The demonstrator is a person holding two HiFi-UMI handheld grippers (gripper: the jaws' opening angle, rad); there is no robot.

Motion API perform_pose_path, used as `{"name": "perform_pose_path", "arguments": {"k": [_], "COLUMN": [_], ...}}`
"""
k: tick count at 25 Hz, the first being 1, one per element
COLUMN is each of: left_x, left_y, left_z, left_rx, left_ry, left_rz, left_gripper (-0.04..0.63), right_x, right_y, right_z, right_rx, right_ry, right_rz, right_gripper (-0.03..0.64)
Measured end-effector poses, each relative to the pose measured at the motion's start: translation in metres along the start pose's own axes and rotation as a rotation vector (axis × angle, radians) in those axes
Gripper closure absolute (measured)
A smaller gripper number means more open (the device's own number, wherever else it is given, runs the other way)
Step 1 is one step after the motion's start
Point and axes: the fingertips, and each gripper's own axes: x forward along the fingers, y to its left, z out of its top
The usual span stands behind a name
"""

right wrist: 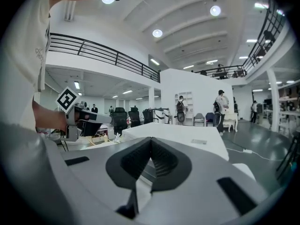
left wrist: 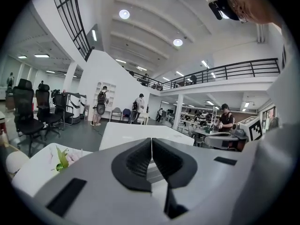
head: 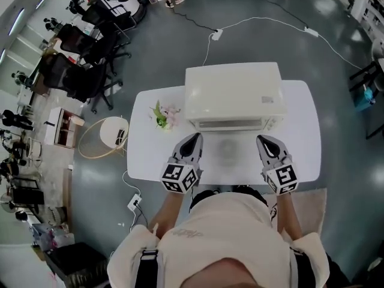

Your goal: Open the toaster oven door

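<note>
The toaster oven sits squarely in the middle of the white surface. Its door is on the side facing the person and, as far as the head view shows, is shut. The door's long axis runs left to right, parallel to the near edge of the surface. No handle can be picked out clearly from above, so I can only judge that it lies along the upper edge of that front face.

Both claws hover over the bare strip of surface just in front of the oven, tips pointing at it. The left claw is aimed at the left end of the door and the right claw at the right end; neither touches the oven. They look about equally near, so either could take the door, whose middle lies between them, inward from each.

Each claw's own view shows its two jaws pressed together with nothing between them, so both are closed and empty. Whichever goes in would need to spread first.

The forearms reach forward roughly parallel, with the claws held low and the marker cubes toward the person. A sprig of flowers lies on the surface left of the oven, clear of the left claw's line to the door
</note>
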Motion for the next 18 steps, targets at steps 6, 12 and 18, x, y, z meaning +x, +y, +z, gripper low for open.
{"name": "perform_pose_path", "arguments": {"k": [6, 12, 18], "left_x": [0.011, 0.015, 0.014], "left_y": [0.001, 0.006, 0.013], "left_z": [-0.016, -0.026, -0.024], "left_rx": [-0.009, -0.030, -0.035], "left_ry": [0.026, 0.038, 0.047], "left_rz": [0.070, 0.095, 0.080], "left_gripper": [0.574, 0.574, 0.574], "right_x": [0.024, 0.044, 0.059], "right_y": [-0.024, -0.037, -0.042], "right_z": [-0.012, -0.025, -0.036], "right_rx": [0.020, 0.057, 0.067], "right_ry": [0.032, 0.066, 0.140], "right_rz": [0.052, 0.058, 0.023], "right_gripper": [0.611, 0.611, 0.611]}}
